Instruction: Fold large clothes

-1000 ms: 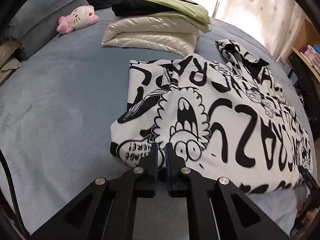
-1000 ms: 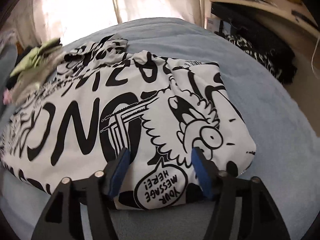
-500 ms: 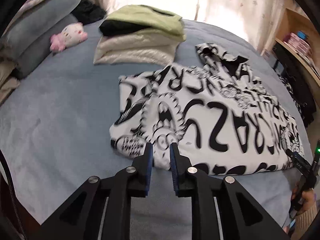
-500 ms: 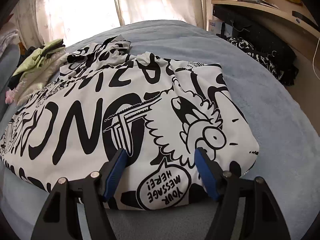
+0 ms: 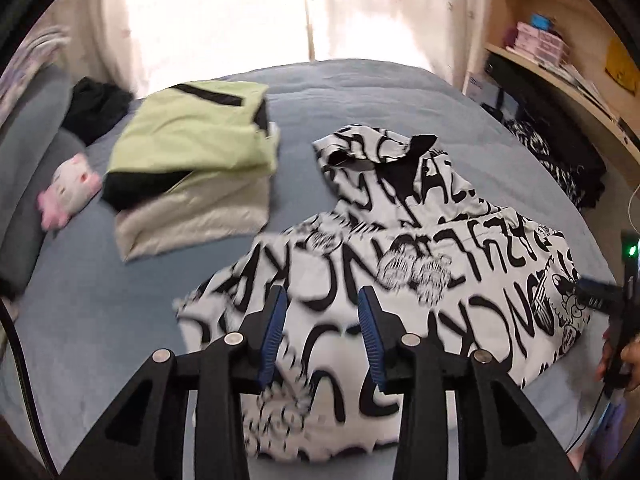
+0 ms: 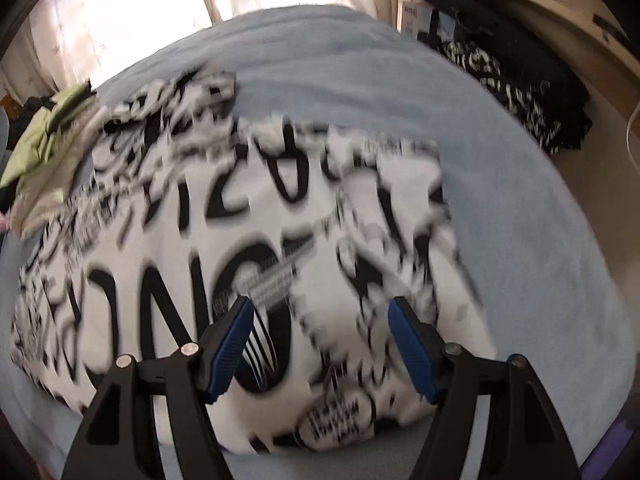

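Note:
A white hooded garment with black graffiti print [image 5: 420, 280] lies folded on the blue bed [image 5: 360, 96], its hood toward the window. My left gripper [image 5: 322, 320] hangs above its near left part; its jaws are opening, and no cloth is between the blue pads. The right gripper [image 6: 320, 340] hovers over the garment [image 6: 240, 240] near its front right corner, its jaws wide apart and holding nothing. In the left wrist view the right gripper's body [image 5: 612, 296] shows at the right edge, held by a hand [image 5: 632, 360].
A stack of folded clothes, a light green one [image 5: 192, 136] over a cream one, lies behind and to the left. A pink and white plush toy [image 5: 68, 192] rests by grey pillows. Dark clothes [image 6: 520, 92] hang off the right bed side under a wooden shelf [image 5: 560, 68].
My left gripper went from shut at the garment's front corner to partly open, and rose away to the right. The right gripper lifted too, staying wide open. The garment lies as before.

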Tool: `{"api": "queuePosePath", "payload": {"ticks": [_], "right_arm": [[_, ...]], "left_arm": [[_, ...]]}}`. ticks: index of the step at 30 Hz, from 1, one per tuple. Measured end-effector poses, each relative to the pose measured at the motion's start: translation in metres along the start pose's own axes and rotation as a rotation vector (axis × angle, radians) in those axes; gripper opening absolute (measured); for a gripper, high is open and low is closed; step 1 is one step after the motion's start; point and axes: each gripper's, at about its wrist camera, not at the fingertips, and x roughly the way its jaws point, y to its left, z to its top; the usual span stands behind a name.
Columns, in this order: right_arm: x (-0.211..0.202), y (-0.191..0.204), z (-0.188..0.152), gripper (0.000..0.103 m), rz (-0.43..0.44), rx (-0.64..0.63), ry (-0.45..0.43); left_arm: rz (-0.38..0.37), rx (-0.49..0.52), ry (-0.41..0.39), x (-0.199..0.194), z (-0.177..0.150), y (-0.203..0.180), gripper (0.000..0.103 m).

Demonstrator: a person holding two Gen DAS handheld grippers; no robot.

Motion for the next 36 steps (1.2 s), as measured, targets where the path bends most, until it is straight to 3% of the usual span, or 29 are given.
{"api": "queuePosePath", "payload": {"ticks": [5, 9, 14, 19, 27, 31, 36], "right_arm": [[-0.001, 0.027, 0.077, 0.07, 0.079, -0.022, -0.054], [0.023, 0.062, 0.151, 0.07, 0.115, -0.056, -0.1], [0.082, 0.1, 0.225, 0.041, 0.065, -0.067, -0.074], [0.139, 0.125, 0.276, 0.038, 0.058, -0.027, -0.066], [0.197, 0.163, 0.314, 0.038, 0.051, -0.081, -0.005], [0.21, 0.171, 0.306, 0.038, 0.036, -0.147, 0.038], [0.205, 0.156, 0.27, 0.038, 0.026, -0.269, 0.091]], "left_arm": [[-0.012, 0.024, 0.042, 0.051, 0.066, -0.013, 0.036], [-0.032, -0.009, 0.128, 0.117, 0.12, -0.023, 0.036], [0.051, -0.019, 0.162, 0.197, 0.166, -0.028, 0.036], [0.085, -0.062, 0.188, 0.254, 0.191, -0.021, 0.036], [0.106, -0.068, 0.211, 0.31, 0.205, -0.015, 0.036], [0.076, -0.099, 0.233, 0.321, 0.202, -0.012, 0.036], [0.056, -0.067, 0.241, 0.32, 0.194, -0.014, 0.036]]}}
